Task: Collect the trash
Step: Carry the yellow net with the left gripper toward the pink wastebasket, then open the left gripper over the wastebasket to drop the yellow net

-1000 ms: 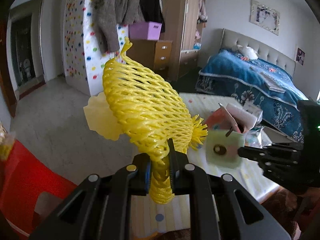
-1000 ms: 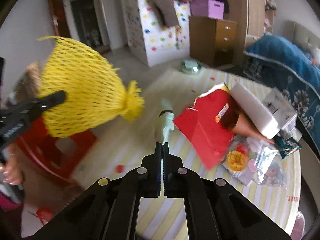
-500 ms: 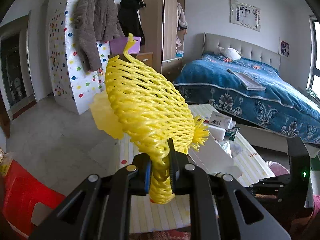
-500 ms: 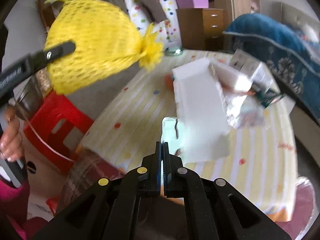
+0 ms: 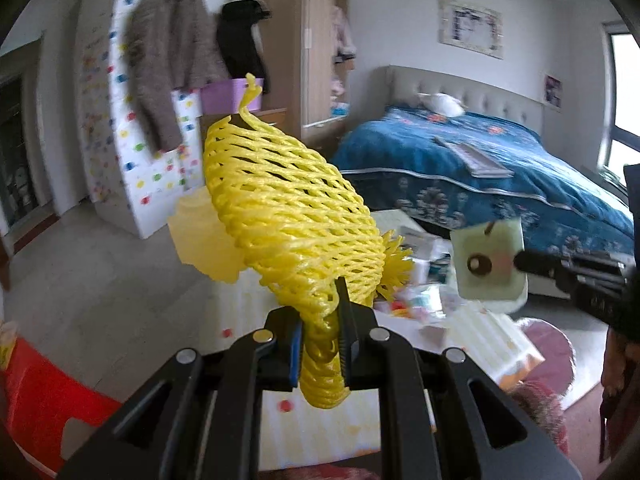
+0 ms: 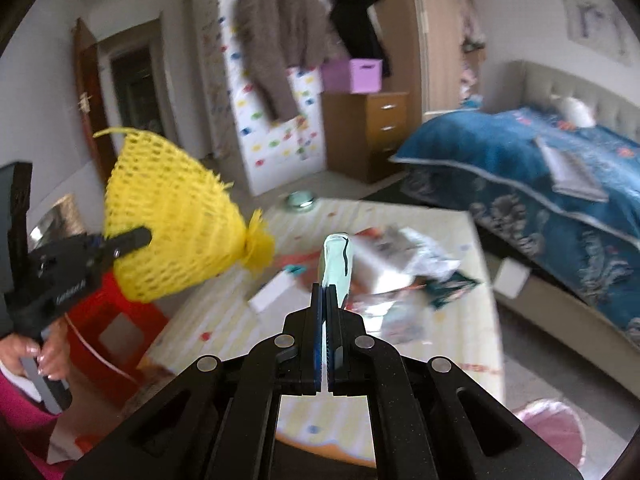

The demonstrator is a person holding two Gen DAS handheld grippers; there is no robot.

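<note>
Yellow net (image 5: pixel 288 216) higher than before

Air above table (image 6: pixel 240 320) open; trash pile (image 6: pixel 400 264) clutters far half; red stool (image 6: pixel 116 320) hugs left edge.

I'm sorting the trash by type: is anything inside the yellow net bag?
Through the mesh of the yellow net bag only background shows, so it looks empty. The bunched part clamped in the left gripper hides its inside there.
</note>
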